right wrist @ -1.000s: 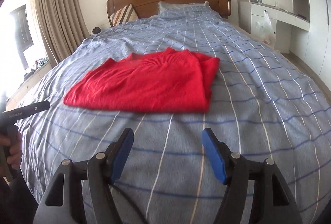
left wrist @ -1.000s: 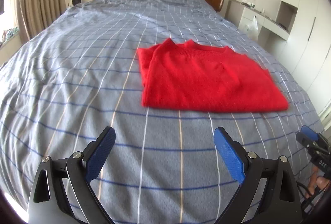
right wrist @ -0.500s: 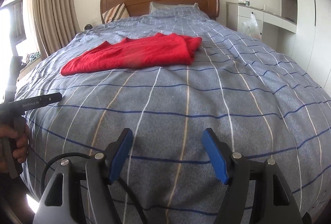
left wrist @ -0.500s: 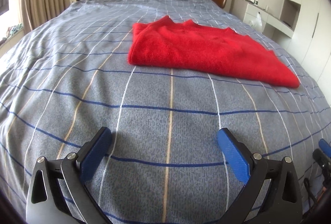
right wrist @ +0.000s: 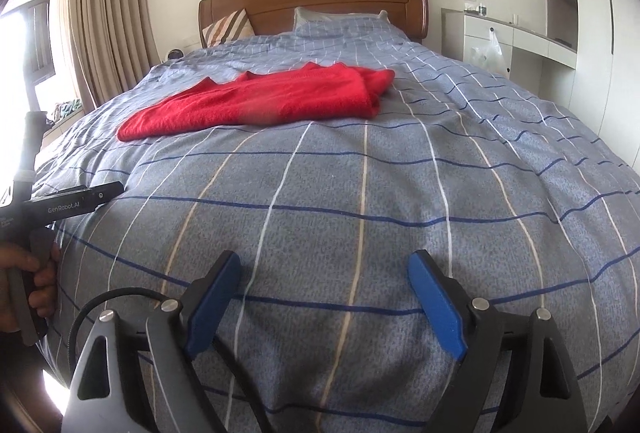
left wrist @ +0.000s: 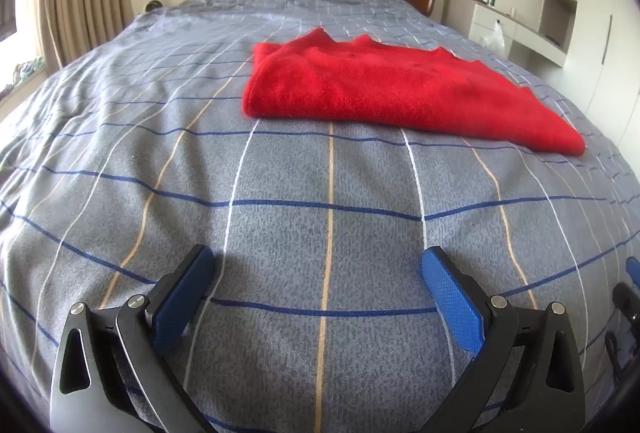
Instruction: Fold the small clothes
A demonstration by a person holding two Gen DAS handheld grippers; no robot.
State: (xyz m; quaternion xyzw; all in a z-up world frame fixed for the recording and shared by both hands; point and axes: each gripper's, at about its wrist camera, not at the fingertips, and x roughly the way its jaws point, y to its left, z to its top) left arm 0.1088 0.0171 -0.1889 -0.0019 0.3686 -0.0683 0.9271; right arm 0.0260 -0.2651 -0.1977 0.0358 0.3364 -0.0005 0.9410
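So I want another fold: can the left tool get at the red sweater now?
Probably yes: the left tool is open, and only bare bedspread lies before the red sweater.

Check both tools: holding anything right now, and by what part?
Nothing held. Left tool and right tool are both open over the bedspread; the folded red sweater lies apart, ahead of them.
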